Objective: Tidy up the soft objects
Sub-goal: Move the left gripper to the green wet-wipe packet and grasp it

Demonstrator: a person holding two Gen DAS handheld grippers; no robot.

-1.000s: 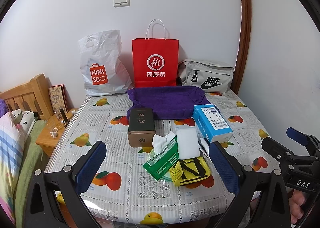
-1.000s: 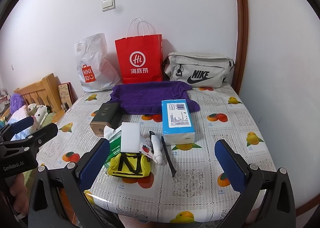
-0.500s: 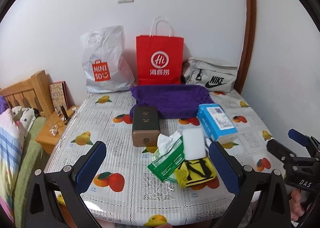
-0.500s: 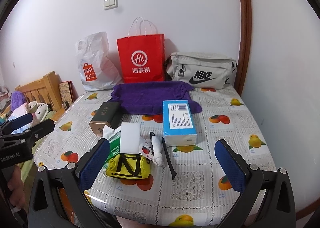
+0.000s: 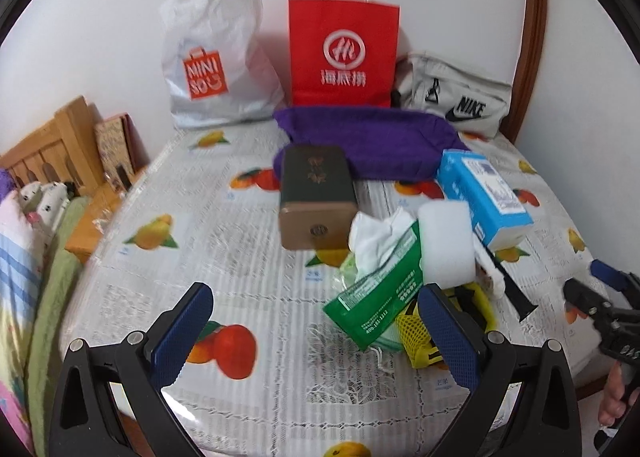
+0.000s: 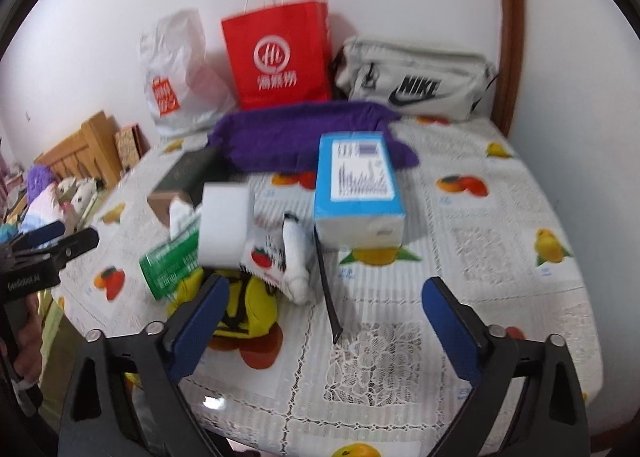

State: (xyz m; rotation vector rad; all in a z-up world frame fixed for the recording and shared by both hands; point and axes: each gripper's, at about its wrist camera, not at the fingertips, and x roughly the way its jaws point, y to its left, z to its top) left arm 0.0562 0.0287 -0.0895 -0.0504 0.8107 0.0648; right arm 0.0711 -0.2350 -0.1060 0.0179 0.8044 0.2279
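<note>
The left gripper [image 5: 312,327] has its blue jaws wide open, with nothing held between them. It hangs over the near edge of the counter [image 5: 248,257], which wears a white lace cloth with fruit pictures. Just past its right jaw lies the soft pile: a green plastic pack of tissues [image 5: 376,297] with white paper [image 5: 374,235] poking out, a white foam block [image 5: 448,243] leaning on it, and a floppy yellow mesh pouch with black straps [image 5: 416,333] under them.

The right gripper [image 6: 324,321] has blue jaws too, and they are closing a little, but they are wide apart with nothing between them. Its left jaw sits in front of the yellow pouch. A rolled white sock [image 6: 296,257] and a thin black stick [image 6: 328,289] lie on the counter between the jaws and farther back.

Behind the pile stands a dark green box with a brown end [image 5: 316,193], and to the right a blue and white tissue box [image 6: 356,189]. Behind those lies a folded purple towel [image 5: 372,145]. At the wall stand a white plastic shopping bag [image 5: 212,57], a red paper bag with handles [image 5: 344,53] and a grey waist bag [image 6: 416,81].

At the left is a wooden bed head [image 5: 44,153] with soft toys [image 5: 40,197] beside it
</note>
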